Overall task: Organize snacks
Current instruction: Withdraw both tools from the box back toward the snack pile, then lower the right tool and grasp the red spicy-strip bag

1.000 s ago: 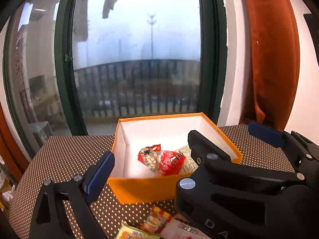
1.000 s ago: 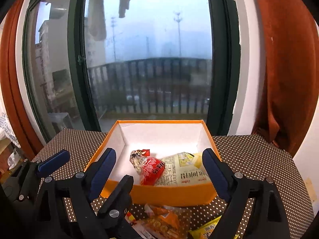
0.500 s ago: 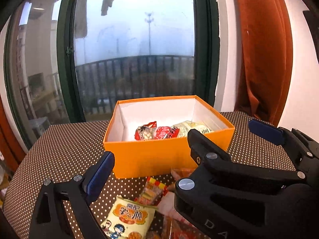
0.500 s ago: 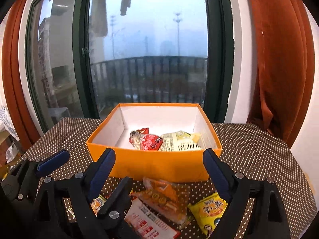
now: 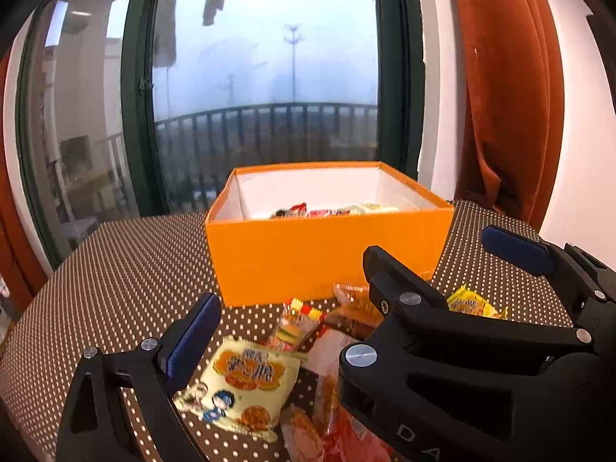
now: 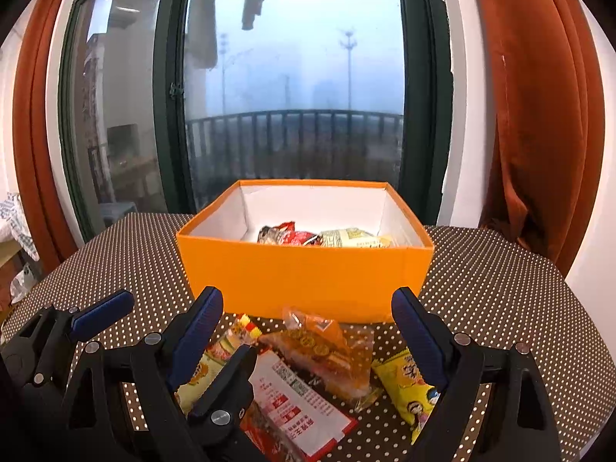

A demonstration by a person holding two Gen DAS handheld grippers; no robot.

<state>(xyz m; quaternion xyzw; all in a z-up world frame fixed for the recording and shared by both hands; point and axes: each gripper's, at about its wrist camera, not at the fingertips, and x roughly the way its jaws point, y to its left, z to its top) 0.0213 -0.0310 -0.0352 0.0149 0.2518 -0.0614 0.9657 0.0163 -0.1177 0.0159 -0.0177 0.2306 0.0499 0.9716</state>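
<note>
Orange box [image 6: 304,273] | right view only: red-white packet [image 6: 304,404] | both grippers' fingers spread wide, empty.

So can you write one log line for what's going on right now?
left hand-held gripper: open, empty | right hand-held gripper: open, empty | orange box: some snacks inside | loose snack packets: on table before box

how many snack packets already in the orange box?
2 visible in the orange cardboard box: a red packet left of centre, a pale yellow packet beside it, right. The front wall may hide more.
</note>
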